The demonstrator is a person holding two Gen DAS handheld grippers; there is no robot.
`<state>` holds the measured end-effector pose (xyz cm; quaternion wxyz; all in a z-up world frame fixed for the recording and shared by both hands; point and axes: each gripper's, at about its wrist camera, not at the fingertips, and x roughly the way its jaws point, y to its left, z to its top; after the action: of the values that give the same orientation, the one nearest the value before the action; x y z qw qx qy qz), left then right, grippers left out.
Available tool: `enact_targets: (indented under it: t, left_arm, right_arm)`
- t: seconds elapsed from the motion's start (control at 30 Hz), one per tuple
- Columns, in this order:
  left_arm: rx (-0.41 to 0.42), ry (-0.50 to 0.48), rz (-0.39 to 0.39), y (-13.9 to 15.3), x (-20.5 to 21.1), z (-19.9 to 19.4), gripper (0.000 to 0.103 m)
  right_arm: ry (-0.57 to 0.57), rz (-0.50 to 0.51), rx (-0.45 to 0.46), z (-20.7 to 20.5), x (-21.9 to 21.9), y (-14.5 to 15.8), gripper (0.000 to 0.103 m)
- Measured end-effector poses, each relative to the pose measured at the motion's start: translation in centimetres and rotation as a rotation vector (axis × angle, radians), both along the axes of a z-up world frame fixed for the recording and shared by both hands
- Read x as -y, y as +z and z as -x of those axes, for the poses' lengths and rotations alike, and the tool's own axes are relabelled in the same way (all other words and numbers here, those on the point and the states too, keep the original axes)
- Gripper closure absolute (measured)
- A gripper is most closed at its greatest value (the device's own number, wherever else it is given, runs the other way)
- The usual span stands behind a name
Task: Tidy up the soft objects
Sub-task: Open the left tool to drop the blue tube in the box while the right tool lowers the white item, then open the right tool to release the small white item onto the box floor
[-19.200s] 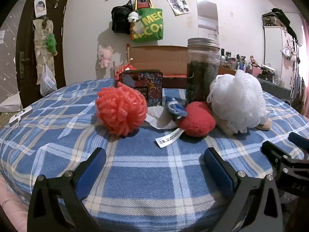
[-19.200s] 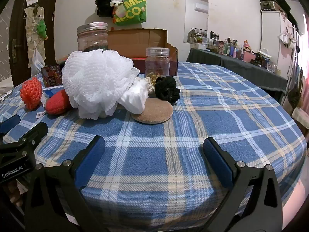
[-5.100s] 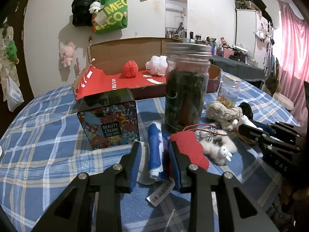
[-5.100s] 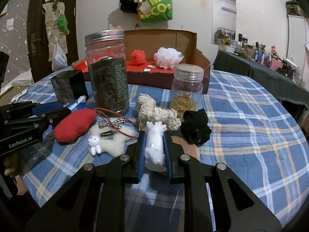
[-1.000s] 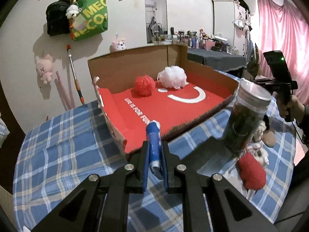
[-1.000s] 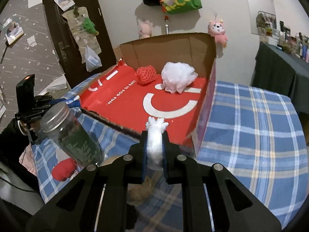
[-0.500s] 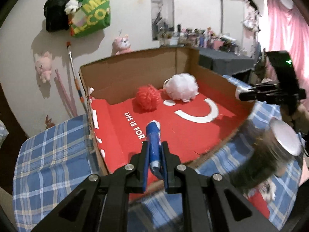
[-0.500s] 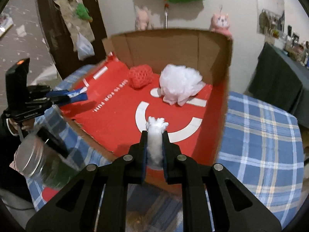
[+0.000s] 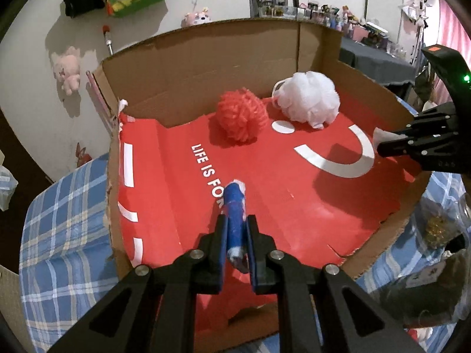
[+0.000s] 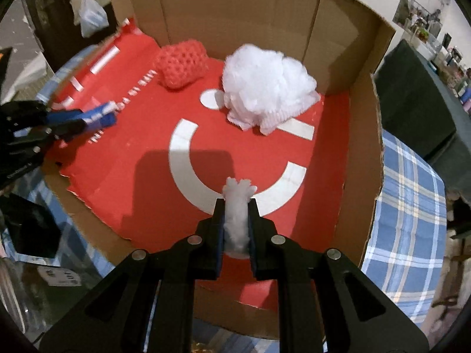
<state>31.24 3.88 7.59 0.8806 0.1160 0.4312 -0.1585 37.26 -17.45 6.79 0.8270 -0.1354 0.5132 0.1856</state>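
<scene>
Plaid table, cardboard box, L gripper clamps blue roll, R gripper clamps white fluff.

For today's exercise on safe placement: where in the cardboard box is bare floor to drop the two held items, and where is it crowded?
Free: the red floor in front of the red puff and white pouf, across to the left wall. Crowded: the back, where both sit side by side.
</scene>
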Motion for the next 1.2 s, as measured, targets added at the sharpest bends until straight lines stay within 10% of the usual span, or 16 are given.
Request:
enact_targets:
  t: [0.33,0.73,1.2]
  left_arm:
    - [-0.042,-0.002,-0.012,-0.9,0.1,-0.6,0.088]
    - [-0.027,-0.01,0.014,-0.2,-0.1,-0.3,0.051]
    - [0.122,-0.001,0.075,4.4,-0.1,4.2,0.018]
  right_arm:
    - [0.017,0.105,-0.031,0.0,-0.8,-1.6,0.088]
    - [0.058,0.09,-0.027,0.4,-1.9,-1.5,0.054]
    - [0.03,0.045,0.118,4.8,-1.1,4.5,0.041]
